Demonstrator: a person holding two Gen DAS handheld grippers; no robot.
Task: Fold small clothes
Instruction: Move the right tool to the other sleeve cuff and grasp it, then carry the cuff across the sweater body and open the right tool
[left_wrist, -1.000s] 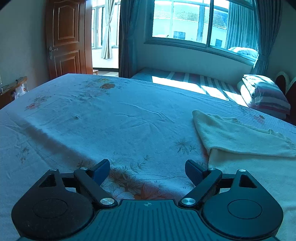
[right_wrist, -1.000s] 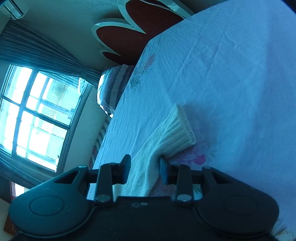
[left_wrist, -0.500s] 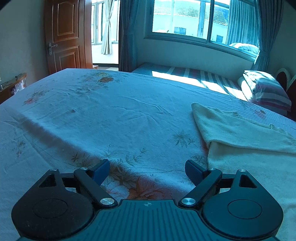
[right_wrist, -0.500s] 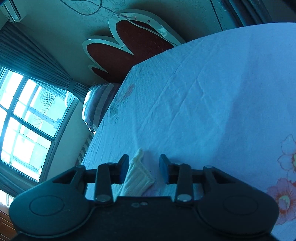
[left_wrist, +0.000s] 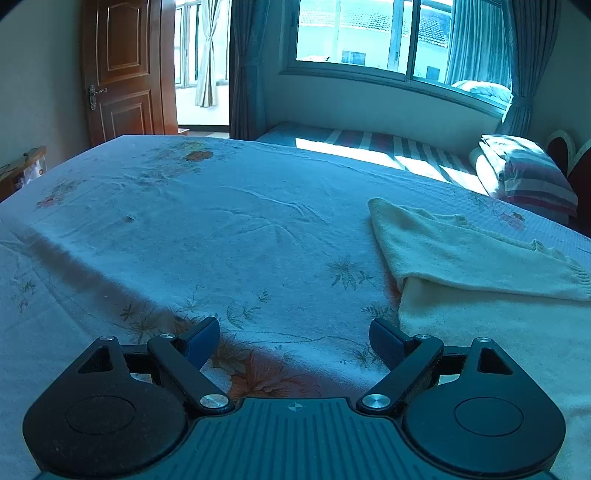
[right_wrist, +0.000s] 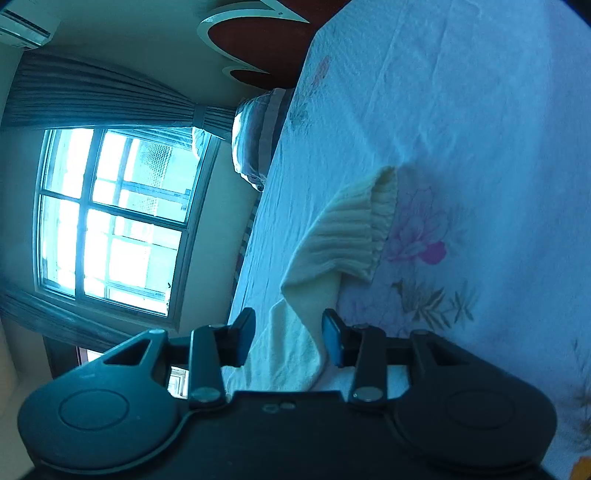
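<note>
Left gripper (left_wrist: 294, 338): jaws spread wide, nothing between them, hovering low over the floral bedsheet (left_wrist: 221, 236). Its right finger tip sits just beside the near left edge of the cream sweater (left_wrist: 461, 251); contact cannot be confirmed.

Sweater position: right half of the bed, toward the headboard (right_wrist: 258, 37) side. In the left wrist view, 1 folded layer lies across the lower body panel, long axis running from its rounded corner near bed centre out to the right, ribbed end pointing toward the right edge of the bed.

Right gripper (right_wrist: 288, 336): jaws partly apart, with sweater fabric passing through the gap. The cloth touches the right pad; the left pad stands clear of it, so no pinch. Ahead of the fingers the ribbed cuff (right_wrist: 354, 229) lies on the sheet, sleeve axis running away from the gripper, cuff opening toward the headboard end.

Striped pillow (left_wrist: 528, 173) sits beside the bed under the window (left_wrist: 369, 33).
</note>
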